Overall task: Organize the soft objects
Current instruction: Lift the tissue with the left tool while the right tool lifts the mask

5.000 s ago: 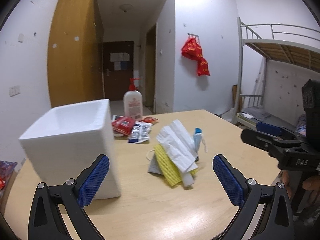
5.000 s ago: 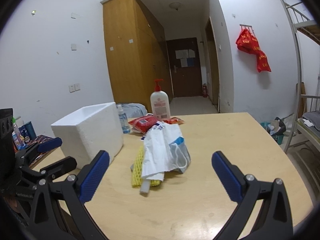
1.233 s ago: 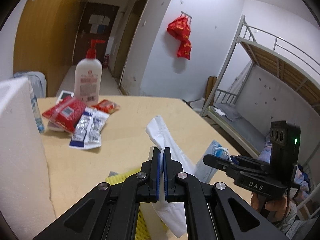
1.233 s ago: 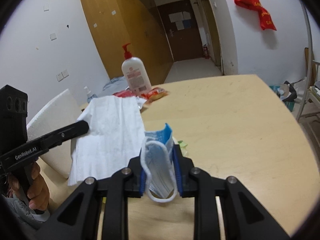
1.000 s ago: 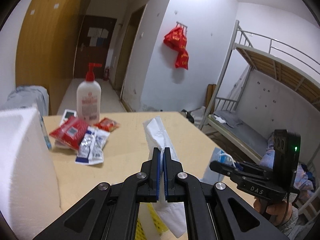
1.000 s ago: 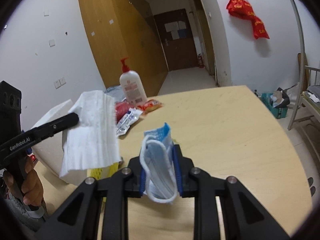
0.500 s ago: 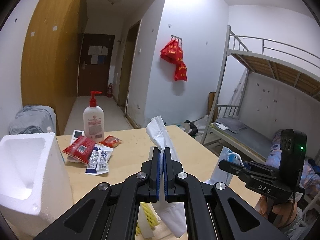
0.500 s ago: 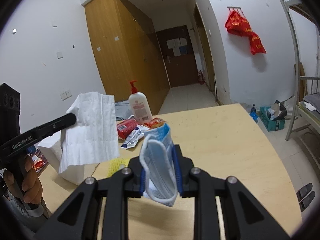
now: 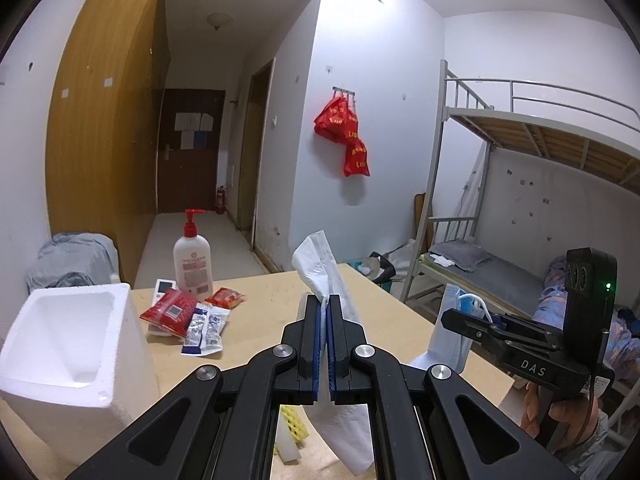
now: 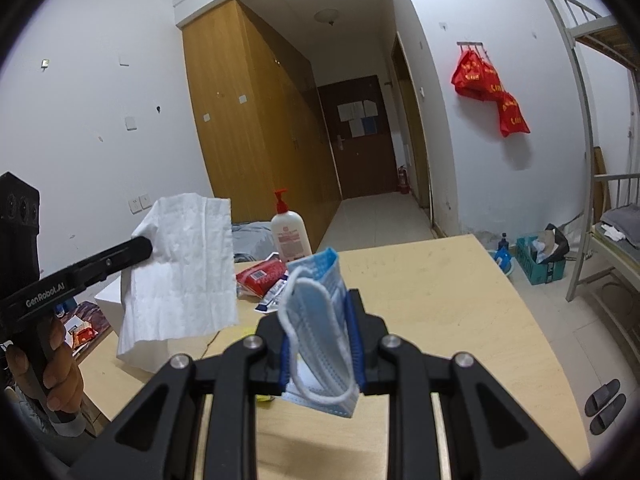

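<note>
Both grippers have risen since a second ago, so the foam box [image 9: 68, 344] now shows its hollow from above. The left gripper [image 9: 323, 312] is clamped on a white tissue [image 9: 320, 268], which hangs crumpled above the table [image 9: 264, 292]. The right gripper [image 10: 320, 344] pinches a pleated blue face mask [image 10: 316, 308], its white ear loop dangling, also clear of the table.

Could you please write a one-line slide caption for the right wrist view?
Right gripper clamps a blue face mask above the table.
</note>
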Demonstrator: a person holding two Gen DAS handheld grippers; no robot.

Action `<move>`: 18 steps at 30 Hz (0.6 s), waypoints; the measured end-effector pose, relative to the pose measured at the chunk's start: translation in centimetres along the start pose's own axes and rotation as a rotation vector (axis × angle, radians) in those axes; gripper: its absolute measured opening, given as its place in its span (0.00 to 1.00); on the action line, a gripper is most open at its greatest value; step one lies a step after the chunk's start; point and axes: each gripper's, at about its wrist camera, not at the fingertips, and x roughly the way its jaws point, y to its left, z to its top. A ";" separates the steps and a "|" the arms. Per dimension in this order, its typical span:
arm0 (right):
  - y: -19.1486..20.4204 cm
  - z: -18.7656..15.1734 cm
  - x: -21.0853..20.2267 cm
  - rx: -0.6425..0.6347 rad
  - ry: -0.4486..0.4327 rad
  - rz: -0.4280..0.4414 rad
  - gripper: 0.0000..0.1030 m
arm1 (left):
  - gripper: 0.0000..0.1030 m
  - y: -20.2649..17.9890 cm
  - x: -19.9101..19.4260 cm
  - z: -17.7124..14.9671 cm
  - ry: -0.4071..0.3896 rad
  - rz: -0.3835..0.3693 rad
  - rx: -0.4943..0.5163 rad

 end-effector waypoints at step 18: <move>4.6 -0.6 0.7 -0.085 0.015 0.078 0.09 | 0.03 2.5 -5.5 -1.2 -0.049 0.108 -0.018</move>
